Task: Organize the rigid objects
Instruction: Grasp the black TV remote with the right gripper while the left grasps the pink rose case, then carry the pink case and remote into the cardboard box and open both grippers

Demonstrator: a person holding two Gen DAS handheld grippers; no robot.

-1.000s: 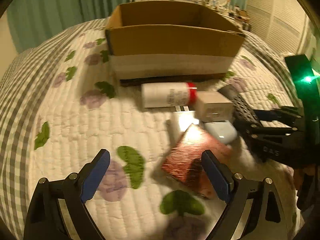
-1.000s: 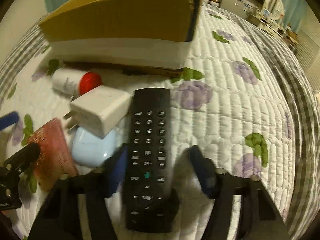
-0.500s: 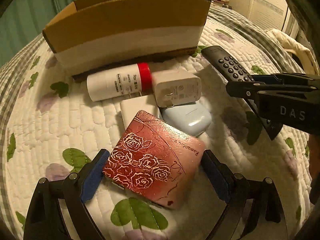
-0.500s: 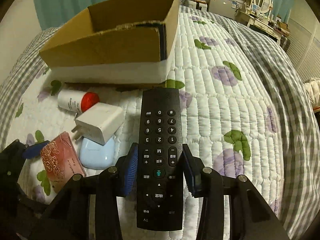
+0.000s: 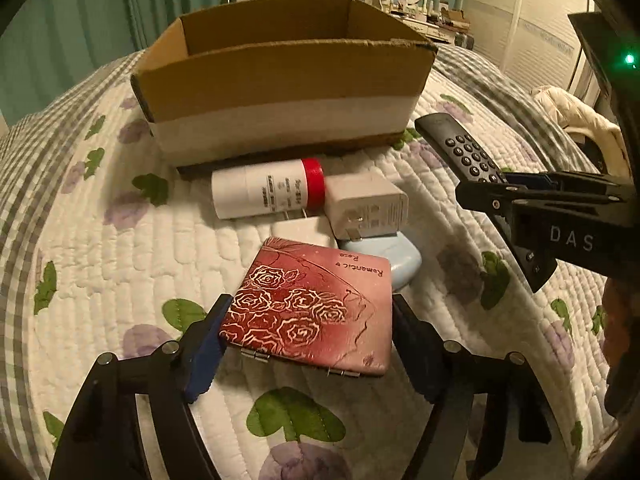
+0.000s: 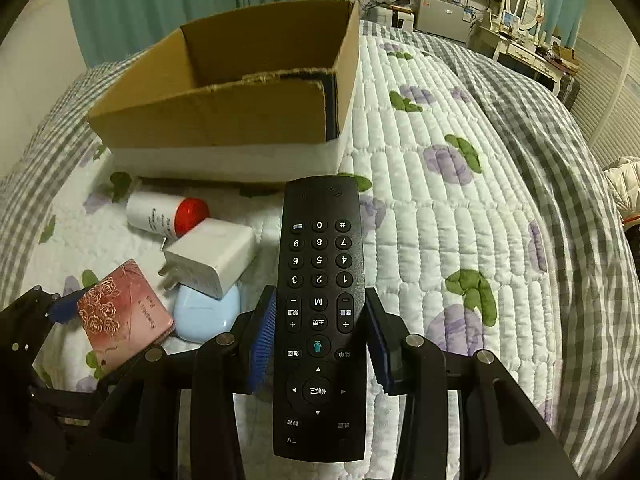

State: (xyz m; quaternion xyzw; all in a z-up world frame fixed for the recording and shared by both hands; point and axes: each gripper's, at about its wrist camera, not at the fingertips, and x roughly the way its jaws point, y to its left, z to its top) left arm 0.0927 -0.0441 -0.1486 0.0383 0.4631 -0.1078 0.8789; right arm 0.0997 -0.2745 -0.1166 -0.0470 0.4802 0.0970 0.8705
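Observation:
My left gripper [image 5: 310,344] is shut on a red rose-patterned case [image 5: 312,304], lifted a little off the quilt. My right gripper [image 6: 320,340] is shut on a black TV remote [image 6: 320,280], held above the bed; it also shows in the left wrist view [image 5: 464,152]. An open cardboard box [image 5: 280,76] stands behind the pile; it also shows in the right wrist view [image 6: 224,116]. On the quilt lie a white bottle with a red cap [image 5: 268,188], a white charger [image 5: 368,208] and a pale blue case [image 5: 400,256].
The objects lie on a bed with a white floral quilt [image 5: 120,248]. A flat white item [image 5: 304,230] lies under the charger. A dresser with a mirror [image 6: 524,4] and a TV stand at the far wall. A cream jacket [image 5: 576,116] lies to the right.
Both grippers closed on their objects and lifted them: the left on the red case, the right on the remote. The box now sits lower and farther in both views.

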